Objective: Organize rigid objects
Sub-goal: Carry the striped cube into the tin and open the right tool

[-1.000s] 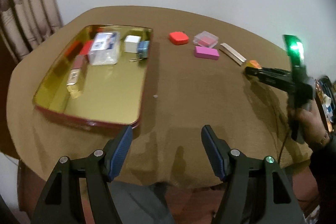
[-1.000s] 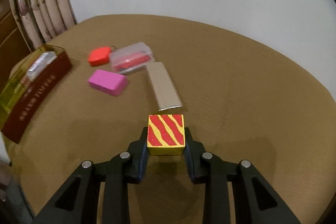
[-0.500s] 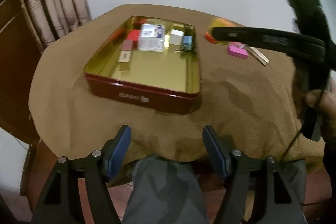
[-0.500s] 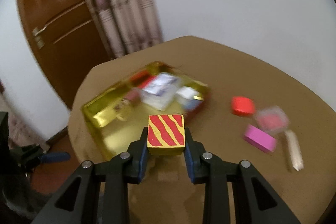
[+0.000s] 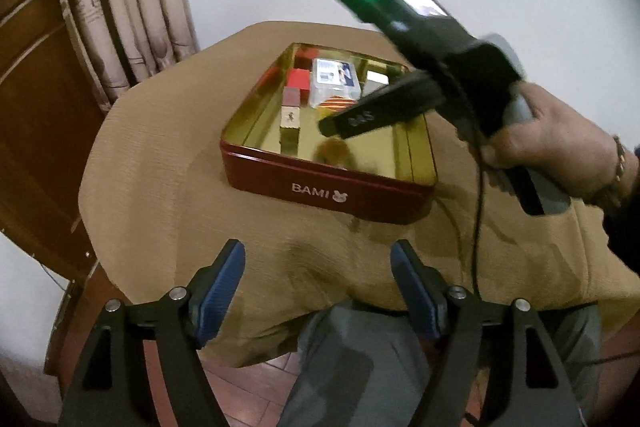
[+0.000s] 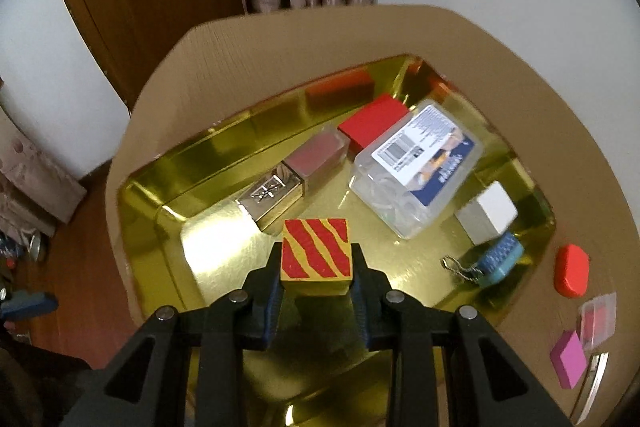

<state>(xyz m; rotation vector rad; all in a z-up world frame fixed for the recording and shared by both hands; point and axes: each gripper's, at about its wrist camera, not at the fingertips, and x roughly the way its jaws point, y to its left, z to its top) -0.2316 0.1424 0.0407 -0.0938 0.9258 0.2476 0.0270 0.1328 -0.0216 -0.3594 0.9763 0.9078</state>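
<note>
My right gripper [image 6: 316,267] is shut on a yellow block with red stripes [image 6: 316,253] and holds it above the gold inside of the red tin [image 6: 224,243]. In the left wrist view the tin [image 5: 328,187] shows its red wall marked BAMI, and the right gripper [image 5: 340,121] reaches over it with the striped block [image 5: 338,103] partly hidden behind its fingers. My left gripper [image 5: 318,287] is open and empty, low at the table's near edge.
In the tin lie a clear labelled box [image 6: 416,167], a red block [image 6: 374,121], a gold-capped bottle [image 6: 296,177], a white block [image 6: 486,213] and a blue keychain [image 6: 496,259]. On the cloth to the right lie a red pad [image 6: 572,271], a clear case [image 6: 598,319] and a pink block [image 6: 568,359].
My right gripper has carried the striped block from the table's right side to above the tin. My left gripper has drawn back toward the near edge and stayed open.
</note>
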